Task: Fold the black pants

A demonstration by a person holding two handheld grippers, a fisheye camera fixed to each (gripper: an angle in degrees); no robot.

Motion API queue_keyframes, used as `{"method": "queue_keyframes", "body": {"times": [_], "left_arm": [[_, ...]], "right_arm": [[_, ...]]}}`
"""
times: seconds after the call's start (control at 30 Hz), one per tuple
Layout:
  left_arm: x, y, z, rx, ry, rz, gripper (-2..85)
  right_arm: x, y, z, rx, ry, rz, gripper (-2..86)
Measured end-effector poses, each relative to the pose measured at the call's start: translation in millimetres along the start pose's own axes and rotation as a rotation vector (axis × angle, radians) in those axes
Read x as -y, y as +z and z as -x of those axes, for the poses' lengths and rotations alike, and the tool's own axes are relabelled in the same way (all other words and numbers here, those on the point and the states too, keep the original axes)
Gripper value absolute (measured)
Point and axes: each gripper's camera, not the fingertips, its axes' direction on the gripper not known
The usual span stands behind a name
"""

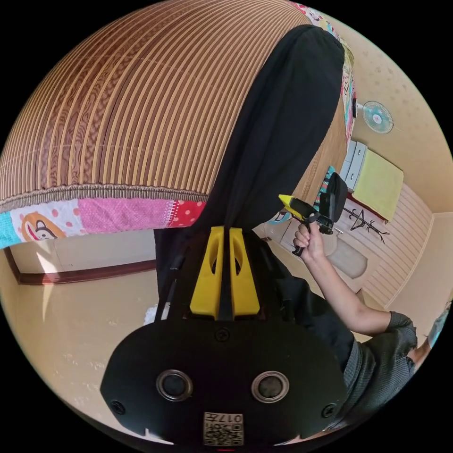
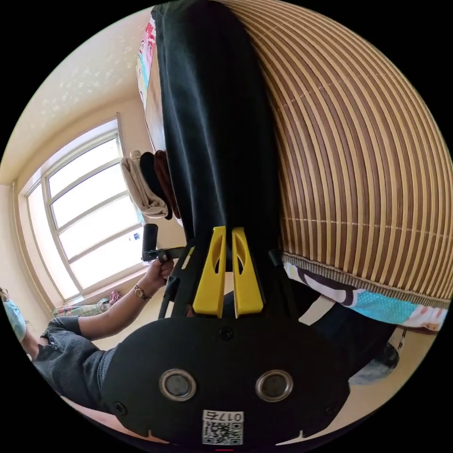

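In the left gripper view, the left gripper (image 1: 225,232) is pointing its yellow jaws at the black pants (image 1: 278,137), and the jaws are sitting pressed nearly together with dark cloth running up from their tips; they are looking clamped on the fabric, though the exact pinch is hidden. The pants are stretching away from the jaws in one long dark strip, lying across a striped bamboo mat (image 1: 127,108) that is covering a bed, with a patchwork quilt (image 1: 94,219) showing along the mat's edge. Just beside that strip, a person's hand (image 1: 309,240) is gripping the handle of the right gripper (image 1: 289,202), whose yellow jaws are sitting close together at the edge of the pants. Farther off, a fan (image 1: 377,117) is hanging on the wall.

In the right gripper view, the right gripper (image 2: 226,232) is holding its jaws nearly closed, with the black pants (image 2: 212,118) rising straight from their tips over the bamboo mat (image 2: 358,155). Beside the pants, a hand (image 2: 158,273) wearing a wristwatch (image 2: 138,292) is grasping a black handle. Beyond it, folded clothes (image 2: 148,181) are hanging near a bright window (image 2: 89,212).
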Motion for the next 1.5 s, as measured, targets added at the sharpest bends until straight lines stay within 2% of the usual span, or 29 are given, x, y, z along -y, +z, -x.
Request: {"method": "queue_keyframes", "body": {"times": [0.03, 0.1, 0.17, 0.2, 0.23, 0.27, 0.3, 0.37, 0.43, 0.53, 0.63, 0.83, 1.03, 1.27, 1.33, 1.43, 1.5], "left_arm": [[-2, -5, -2, -0.043, 0.013, 0.013, -0.5], [-10, -16, -12, -0.128, 0.097, 0.015, -0.6], [-25, -31, -25, -0.297, 0.267, -0.02, -0.6], [-37, -40, -29, -0.44, 0.338, -0.057, -0.5], [-46, -43, -26, -0.562, 0.359, -0.087, -0.5], [-50, -44, -23, -0.593, 0.356, -0.112, -0.5], [-58, -40, -19, -0.578, 0.341, -0.162, -0.4], [-64, -25, -12, -0.366, 0.248, -0.189, 0.0], [-60, 9, -2, -0.132, 0.085, -0.154, 1.0], [-49, 36, 6, -0.018, -0.113, -0.105, 4.3], [-44, 38, -11, 0.086, -0.11, -0.1, 5.6], [-24, -6, -88, 0.146, 0.1, -0.347, 6.1], [47, -1, -144, 0.235, 0.229, -0.471, 7.3], [87, 29, -166, 0.347, 0.202, -0.459, 6.7], [75, 32, -168, 0.317, 0.234, -0.459, 2.0], [46, 20, -168, 0.203, 0.299, -0.505, 0.4], [30, 13, -165, 0.138, 0.314, -0.531, 0.1]], "right_arm": [[0, -3, 1, 0.062, -0.019, 0.0, 3.0], [-8, -22, 14, 0.312, -0.155, -0.035, 2.6], [-17, -42, 21, 0.495, -0.277, -0.071, 2.4], [-22, -53, 18, 0.591, -0.314, -0.098, 2.2], [-22, -57, 14, 0.6, -0.31, -0.101, 2.1], [-20, -57, 8, 0.481, -0.264, -0.053, 2.0], [-14, -53, -1, 0.247, -0.182, 0.001, 1.8], [-3, -40, -19, 0.039, -0.059, 0.057, 1.8], [8, -30, -34, 0.01, 0.02, 0.073, 1.8], [15, -21, -43, -0.125, 0.135, 0.056, 2.3], [14, -22, -38, -0.124, 0.143, 0.012, 3.0], [16, -18, -42, -0.073, 0.101, 0.016, 4.8], [24, -13, -52, -0.06, 0.102, 0.025, 5.5], [22, -13, -58, -0.08, 0.118, 0.032, 3.9], [19, -14, -60, -0.092, 0.122, 0.034, 2.2], [12, -12, -58, -0.115, 0.087, 0.039, 1.2], [8, -5, -61, -0.209, 0.095, 0.083, 1.1]]}}
